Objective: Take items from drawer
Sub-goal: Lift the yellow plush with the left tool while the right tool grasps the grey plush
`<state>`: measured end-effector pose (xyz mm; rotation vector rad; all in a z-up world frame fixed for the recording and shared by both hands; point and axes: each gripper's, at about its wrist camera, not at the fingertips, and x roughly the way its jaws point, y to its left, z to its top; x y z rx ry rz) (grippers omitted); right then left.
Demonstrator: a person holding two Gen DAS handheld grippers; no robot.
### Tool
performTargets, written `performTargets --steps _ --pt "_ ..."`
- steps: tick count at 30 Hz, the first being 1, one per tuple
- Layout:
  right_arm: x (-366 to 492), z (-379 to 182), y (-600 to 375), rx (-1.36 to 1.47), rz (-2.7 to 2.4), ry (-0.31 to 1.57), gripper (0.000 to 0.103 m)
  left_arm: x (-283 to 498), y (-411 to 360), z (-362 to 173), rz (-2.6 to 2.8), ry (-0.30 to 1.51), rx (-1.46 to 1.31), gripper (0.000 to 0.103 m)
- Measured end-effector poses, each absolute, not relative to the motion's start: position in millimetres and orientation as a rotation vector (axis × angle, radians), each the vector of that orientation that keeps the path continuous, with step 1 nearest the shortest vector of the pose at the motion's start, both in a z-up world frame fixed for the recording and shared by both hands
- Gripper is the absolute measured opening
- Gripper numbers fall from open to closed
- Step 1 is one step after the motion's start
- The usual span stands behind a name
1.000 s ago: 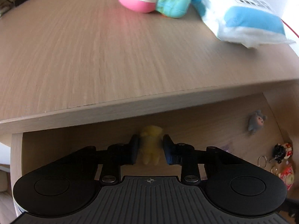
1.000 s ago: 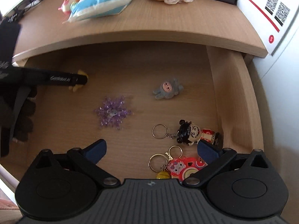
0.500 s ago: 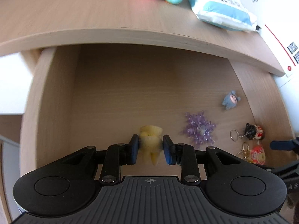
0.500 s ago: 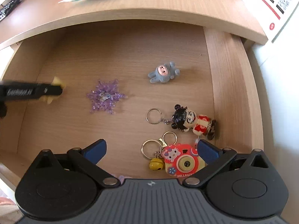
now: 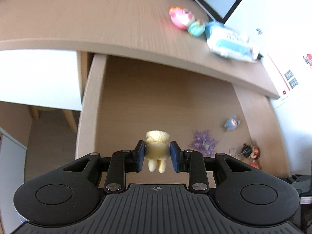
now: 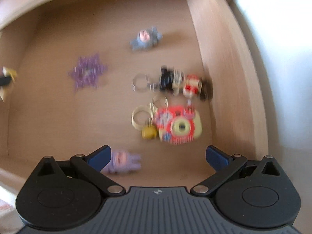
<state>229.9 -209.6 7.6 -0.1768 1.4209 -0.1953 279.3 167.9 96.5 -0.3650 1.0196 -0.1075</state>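
Note:
My left gripper (image 5: 157, 154) is shut on a small yellow plush toy (image 5: 157, 146), held up above the open wooden drawer (image 5: 91, 105). My right gripper (image 6: 157, 156) stands open over the drawer's right half, tilted steeply down, nothing between its pads. Below it lie a red camera keychain (image 6: 175, 125), a black-haired doll keychain (image 6: 183, 83), a grey plush (image 6: 145, 39), a purple bead snowflake (image 6: 87, 72) and a lilac figure (image 6: 121, 161) by the left finger. The yellow toy (image 6: 7, 73) shows at the far left edge of the right wrist view.
On the desk top (image 5: 97, 13) behind the drawer sit a pink toy (image 5: 180, 18), a teal toy (image 5: 196, 28) and a blue-white tissue pack (image 5: 231, 44). A white box (image 5: 273, 29) stands at the right. Floor and a chair leg (image 5: 69, 119) lie left of the drawer.
My left gripper has lifted and pulled back from the drawer's rear with the yellow toy still pinched. The right gripper has tipped further down, bringing the keychains closer and a lilac figure into view.

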Motion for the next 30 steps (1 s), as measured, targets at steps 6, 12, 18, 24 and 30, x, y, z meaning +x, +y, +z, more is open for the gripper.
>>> performTargets --steps 6,12,18,24,30 --pt "245 -2 -211 -0.189 -0.233 1.564 0.103 277 171 103 -0.144 1.019 -0.387 0.031" --pt "260 -8 -212 -0.191 -0.253 1.678 0.103 264 175 103 -0.142 1.007 -0.398 0.031" --pt "279 -13 -213 -0.135 -0.382 1.810 0.103 247 187 109 -0.143 1.002 -0.440 0.031" --pt "295 -19 -216 -0.126 -0.400 1.899 0.103 243 187 114 -0.182 0.988 -0.440 0.031" --pt "316 1 -209 -0.102 -0.338 1.804 0.103 246 192 120 -0.187 0.986 -0.432 0.031"
